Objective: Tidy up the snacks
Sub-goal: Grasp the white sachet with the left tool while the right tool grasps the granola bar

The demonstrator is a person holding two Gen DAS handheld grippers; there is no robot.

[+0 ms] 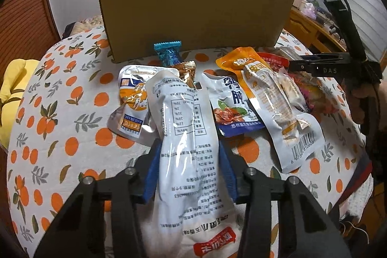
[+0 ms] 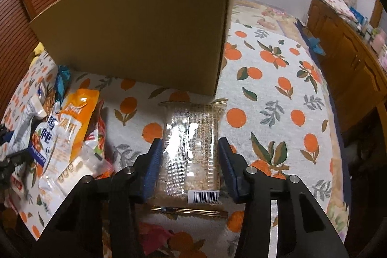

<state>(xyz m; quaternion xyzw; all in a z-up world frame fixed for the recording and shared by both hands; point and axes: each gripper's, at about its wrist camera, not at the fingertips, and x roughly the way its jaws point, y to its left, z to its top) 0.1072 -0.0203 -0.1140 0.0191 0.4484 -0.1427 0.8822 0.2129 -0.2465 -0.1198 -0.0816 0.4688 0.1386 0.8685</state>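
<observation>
Two grips at once. Cardboard box (image 1: 193, 16) far, upright on orange-print cloth (image 1: 60, 137). Left tongs (image 1: 189, 158) clenched on long white pouch (image 1: 186, 137), near centre: soft, light, slick film, take mid-body. Right tongs (image 2: 191, 158) flank clear rice-cake pack (image 2: 191, 151), pads seemingly touching sides: brittle, squeeze gently.

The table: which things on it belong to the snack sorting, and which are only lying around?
Job:
- cardboard box
- long white packet in left gripper
- clear cracker pack in right gripper
- loose snack pile

Lying about:
- yellow cloth
- wooden cabinet
</observation>
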